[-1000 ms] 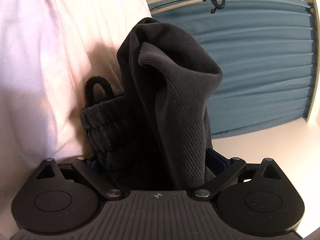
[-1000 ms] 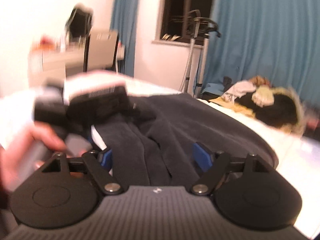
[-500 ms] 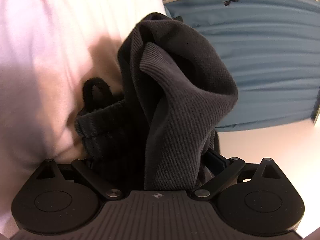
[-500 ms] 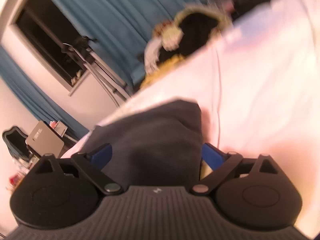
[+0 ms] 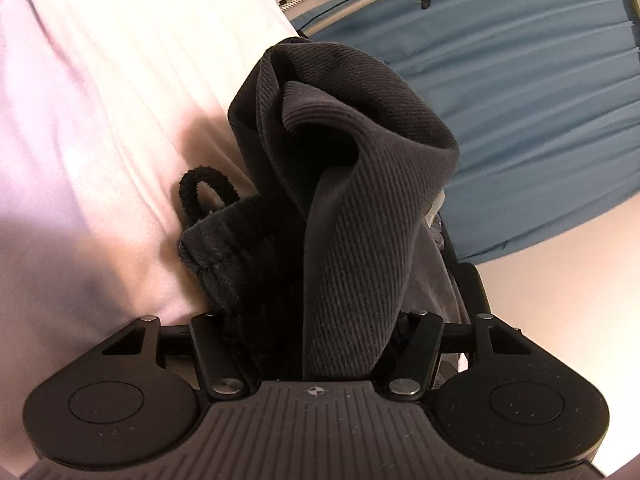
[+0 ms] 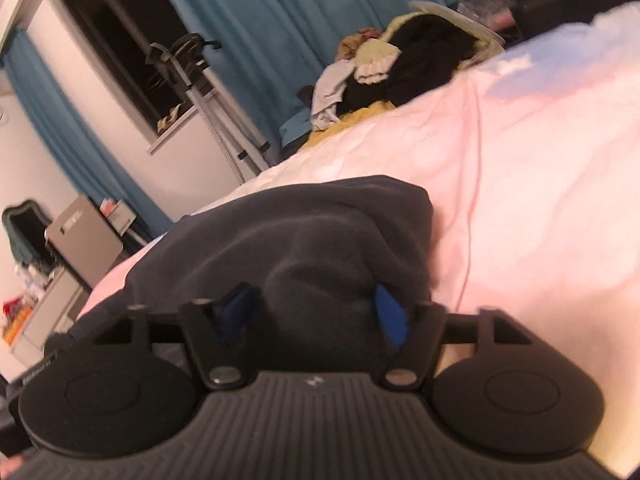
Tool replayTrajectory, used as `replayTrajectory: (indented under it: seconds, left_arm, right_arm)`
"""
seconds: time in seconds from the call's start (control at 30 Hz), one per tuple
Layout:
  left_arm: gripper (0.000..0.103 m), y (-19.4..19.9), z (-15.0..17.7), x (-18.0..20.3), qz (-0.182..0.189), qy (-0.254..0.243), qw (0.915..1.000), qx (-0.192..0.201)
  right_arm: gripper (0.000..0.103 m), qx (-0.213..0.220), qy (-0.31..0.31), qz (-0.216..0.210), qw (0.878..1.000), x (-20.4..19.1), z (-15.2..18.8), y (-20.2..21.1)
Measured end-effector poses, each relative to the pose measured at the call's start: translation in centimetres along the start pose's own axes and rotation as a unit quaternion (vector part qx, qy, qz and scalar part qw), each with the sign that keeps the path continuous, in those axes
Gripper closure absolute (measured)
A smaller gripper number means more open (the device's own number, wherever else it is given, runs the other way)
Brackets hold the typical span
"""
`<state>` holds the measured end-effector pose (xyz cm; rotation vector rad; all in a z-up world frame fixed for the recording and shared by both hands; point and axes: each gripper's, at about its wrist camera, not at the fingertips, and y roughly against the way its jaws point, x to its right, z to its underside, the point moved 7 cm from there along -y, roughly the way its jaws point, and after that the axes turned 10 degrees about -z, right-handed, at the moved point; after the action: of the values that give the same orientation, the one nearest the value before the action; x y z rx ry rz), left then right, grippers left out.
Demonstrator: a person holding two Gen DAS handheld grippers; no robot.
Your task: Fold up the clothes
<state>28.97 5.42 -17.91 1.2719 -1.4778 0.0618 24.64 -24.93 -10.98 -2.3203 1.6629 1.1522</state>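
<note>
both jaws just closed on the dark garment [image 6: 304, 240], pink bedsheet [image 6: 520, 208] under teal curtains [image 6: 280, 20].

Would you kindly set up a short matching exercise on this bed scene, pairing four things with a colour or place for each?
Things:
1. dark garment
2. bedsheet
3. curtain
4. pile of clothes

Descriptions:
A. pale pink, spread under the garment
B. teal, hanging in pleats
C. dark grey, bunched between the fingers of both grippers
D. heaped at the far edge of the bed, in front of the curtain

Pairs: 1-C, 2-A, 3-B, 4-D
</note>
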Motion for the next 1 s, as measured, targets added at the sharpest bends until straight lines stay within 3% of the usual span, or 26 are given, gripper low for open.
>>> replayTrajectory:
  seconds: [0.13,0.2,0.3,0.47,0.63,0.7,0.77,0.9,1.0]
  left_arm:
    - [0.047,1.9,0.8,0.5,-0.007,-0.023,0.9995,0.02]
    - [0.052,3.1,1.3,1.2,-0.011,-0.048,0.9982,0.035]
    - [0.052,4.9,2.0,2.2,-0.017,-0.087,0.9946,0.055]
    - [0.053,8.3,4.5,1.2,-0.011,-0.075,0.9964,0.039]
    - [0.053,8.7,5.0,-0.9,0.0,-0.013,0.9998,0.017]
    - [0.053,8.8,5.8,-1.4,0.003,-0.007,0.9998,0.018]
    - [0.052,8.8,6.1,-1.8,0.005,-0.002,0.9998,0.018]
    - [0.051,8.4,5.6,-2.5,0.005,0.013,0.9998,0.014]
    - [0.05,8.0,5.4,-2.1,0.005,0.024,0.9996,0.013]
  right_arm:
    - [0.068,0.017,0.027,0.015,0.999,-0.9,-0.6,1.4]
    - [0.082,0.033,0.033,0.022,0.999,-1.3,-0.8,2.5]
    - [0.089,0.043,0.033,0.02,0.998,-2.1,-0.7,4.5]
    - [0.1,0.044,-0.01,0.001,0.999,-2.0,-0.7,7.2]
    - [0.087,0.07,-0.07,0.015,0.995,0.3,-0.3,10.3]
    - [0.058,0.073,-0.102,0.015,0.992,1.1,-0.1,10.9]
    - [0.047,0.067,-0.14,0.004,0.988,2.0,0.4,10.5]
    - [0.045,0.04,-0.17,-0.044,0.984,2.0,1.1,8.2]
    - [0.041,0.02,-0.146,-0.052,0.988,1.5,1.4,5.8]
